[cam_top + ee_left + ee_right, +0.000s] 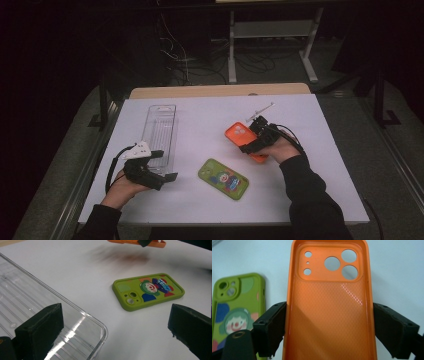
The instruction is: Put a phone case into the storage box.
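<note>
White desk [310, 200] under dim room light, with cables and a stand's legs on the floor behind it, carries three things of note: a clear plastic tray [161, 131] toward the left, a green phone case [223, 178] lying flat with its clown picture up near the middle, and an orange phone case [239, 135] to the right of centre. The right tongs [254, 143] pinch the orange case across its width; in the right gripper view the pads press both long edges, the hollow inside faces the camera and the camera cutouts point away from the hand. In the left gripper view that case hangs above its blurred shadow, so it looks lifted clear of the desk, though the high view is too coarse to confirm the gap. The left tongs [167, 165] stand spread and hold nothing, resting at the near end of the tray, one jaw over its corner. As I judge it, the work is to put the cases into the tray, and it is at an early stage: the tray looks empty, the orange case is picked up but not yet carried across, and the green case lies untouched. Left to do: carry the orange case over, set it in, then fetch the green one.
</note>
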Motion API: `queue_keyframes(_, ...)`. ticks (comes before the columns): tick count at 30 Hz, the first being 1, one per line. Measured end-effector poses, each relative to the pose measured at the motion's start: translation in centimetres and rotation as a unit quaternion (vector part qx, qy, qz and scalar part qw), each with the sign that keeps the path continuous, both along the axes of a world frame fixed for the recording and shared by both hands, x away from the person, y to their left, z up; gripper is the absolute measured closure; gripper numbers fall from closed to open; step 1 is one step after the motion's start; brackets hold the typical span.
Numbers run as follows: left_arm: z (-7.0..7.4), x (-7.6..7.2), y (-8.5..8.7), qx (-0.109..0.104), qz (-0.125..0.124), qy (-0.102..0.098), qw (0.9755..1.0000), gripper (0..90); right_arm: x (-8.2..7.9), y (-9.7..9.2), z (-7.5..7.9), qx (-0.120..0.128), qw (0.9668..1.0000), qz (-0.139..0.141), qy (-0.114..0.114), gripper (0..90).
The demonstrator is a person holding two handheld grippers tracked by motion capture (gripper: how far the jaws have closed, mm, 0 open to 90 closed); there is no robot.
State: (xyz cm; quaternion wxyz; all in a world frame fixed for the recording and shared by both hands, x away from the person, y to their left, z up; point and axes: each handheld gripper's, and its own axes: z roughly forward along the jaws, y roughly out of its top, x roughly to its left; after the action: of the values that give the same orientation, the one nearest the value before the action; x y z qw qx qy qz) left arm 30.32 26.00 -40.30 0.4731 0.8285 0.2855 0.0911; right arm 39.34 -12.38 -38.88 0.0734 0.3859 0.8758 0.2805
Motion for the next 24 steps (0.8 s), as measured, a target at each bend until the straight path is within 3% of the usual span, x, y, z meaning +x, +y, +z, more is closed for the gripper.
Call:
queue_keyframes(6, 0.2, 0.1, -0.2, 0.001, 0.002, 0.009, 1.0000, 0.0, -1.0, -1.6, 0.7, 0.004, 0.9998, 0.019, -0.003, 15.0)
queue_keyframes(10, 0.8, 0.2, -0.9, 0.009, -0.013, 0.010, 0.9998, 0.0, -1.1, -2.5, 0.8, 0.006, 0.9997, 0.025, -0.006, 15.0)
queue_keyframes(16, 1.9, 1.1, -3.4, 0.026, -0.061, 0.028, 0.9974, 0.0, -1.4, -4.1, 1.1, 0.014, 0.9992, 0.035, -0.010, 15.0)
queue_keyframes(24, 3.1, 2.9, -7.8, 0.037, -0.119, 0.027, 0.9918, 0.0, -1.9, -4.8, 1.9, 0.023, 0.9983, 0.049, -0.024, 15.0)
